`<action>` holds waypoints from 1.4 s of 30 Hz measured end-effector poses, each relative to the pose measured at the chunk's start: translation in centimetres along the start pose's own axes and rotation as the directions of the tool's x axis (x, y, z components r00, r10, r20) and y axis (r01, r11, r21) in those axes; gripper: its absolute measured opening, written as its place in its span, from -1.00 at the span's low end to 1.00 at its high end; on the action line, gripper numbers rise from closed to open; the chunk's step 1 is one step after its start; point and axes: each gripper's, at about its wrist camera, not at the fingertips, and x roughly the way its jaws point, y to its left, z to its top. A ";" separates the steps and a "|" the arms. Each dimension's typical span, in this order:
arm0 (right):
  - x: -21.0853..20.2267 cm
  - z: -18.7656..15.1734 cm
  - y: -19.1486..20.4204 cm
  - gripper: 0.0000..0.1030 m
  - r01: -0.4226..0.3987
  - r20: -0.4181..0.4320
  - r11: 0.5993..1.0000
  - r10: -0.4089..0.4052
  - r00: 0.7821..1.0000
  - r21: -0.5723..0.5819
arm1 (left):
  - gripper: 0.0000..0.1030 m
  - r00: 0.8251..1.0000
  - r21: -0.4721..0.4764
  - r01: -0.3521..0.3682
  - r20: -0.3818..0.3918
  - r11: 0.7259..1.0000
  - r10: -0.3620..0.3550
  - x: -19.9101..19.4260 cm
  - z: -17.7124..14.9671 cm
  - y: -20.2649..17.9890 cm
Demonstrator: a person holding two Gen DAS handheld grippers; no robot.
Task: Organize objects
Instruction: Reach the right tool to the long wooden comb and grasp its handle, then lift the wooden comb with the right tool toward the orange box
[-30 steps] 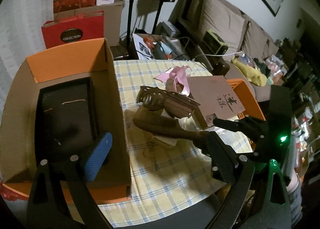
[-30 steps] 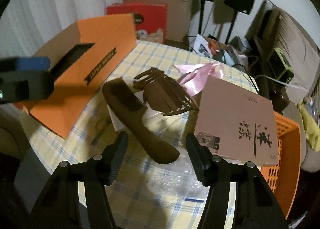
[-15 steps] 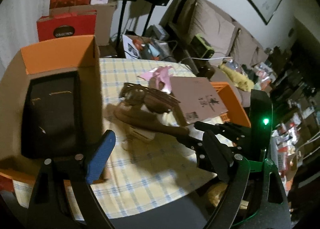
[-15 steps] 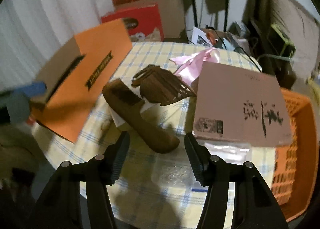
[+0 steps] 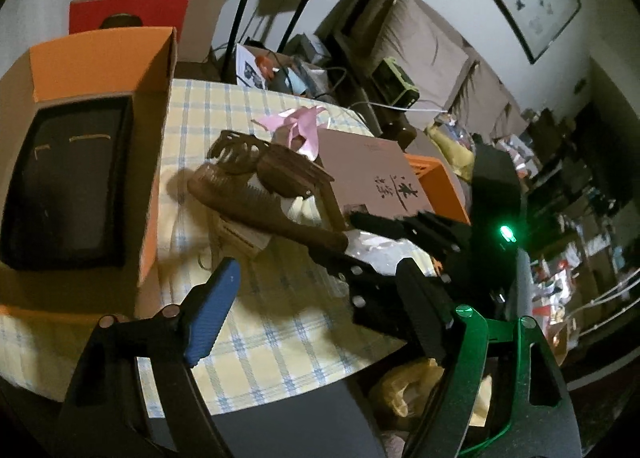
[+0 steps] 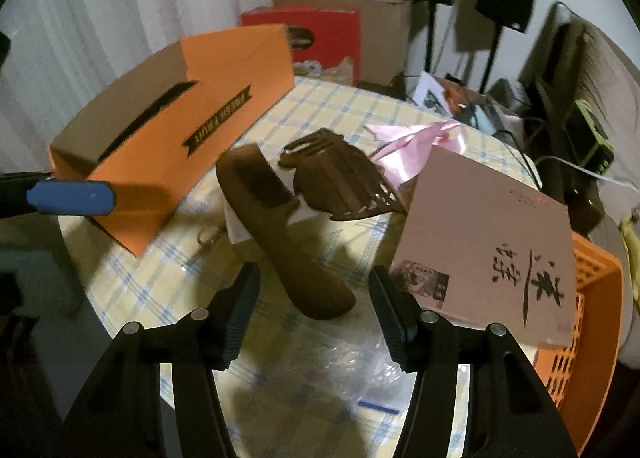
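The wooden comb (image 6: 276,230) lies mid-frame on the checked tablecloth (image 6: 352,106), handle pointing at the right gripper (image 6: 314,314), whose jaws stand apart and empty. It should straddle the handle squarely before closing. The left gripper (image 5: 316,298), also empty, is closing.

The wooden comb's (image 5: 256,214) handle end is hidden behind the right tongs (image 5: 360,242). The pink box (image 6: 480,242) conceals most of the orange basket (image 6: 592,298). Box lettering is illegible.

The checked table (image 5: 280,322) is viewed obliquely from above, close, by both wrist cameras; the wooden comb (image 5: 256,210) (image 6: 276,238) is shared.
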 end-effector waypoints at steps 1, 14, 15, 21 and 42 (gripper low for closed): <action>0.3 0.1 -0.2 0.13 -0.008 -0.013 1.000 0.008 1.000 -0.016 | 0.50 1.000 0.001 -0.001 0.000 1.000 0.001 0.1 -0.3 0.0; 2.4 0.9 -0.1 -0.07 -0.016 -0.079 0.989 0.004 0.997 -0.148 | 0.48 0.998 -0.019 -0.056 -0.004 0.998 0.056 2.2 -1.7 0.0; 2.4 0.9 0.2 -0.09 -0.012 -0.079 0.986 -0.001 0.997 -0.169 | 0.48 0.999 -0.020 -0.054 -0.007 0.998 0.054 2.2 -1.8 0.0; 2.6 0.7 1.1 -0.19 -0.004 -0.079 0.973 -0.015 0.997 -0.231 | 0.48 0.999 -0.053 -0.034 -0.016 0.998 0.033 2.1 -1.9 0.5; -0.1 -2.4 0.9 -0.42 -0.068 -0.097 0.982 0.051 0.994 -0.178 | 0.50 0.991 -0.233 0.116 -0.042 0.965 -0.129 5.3 -2.9 1.3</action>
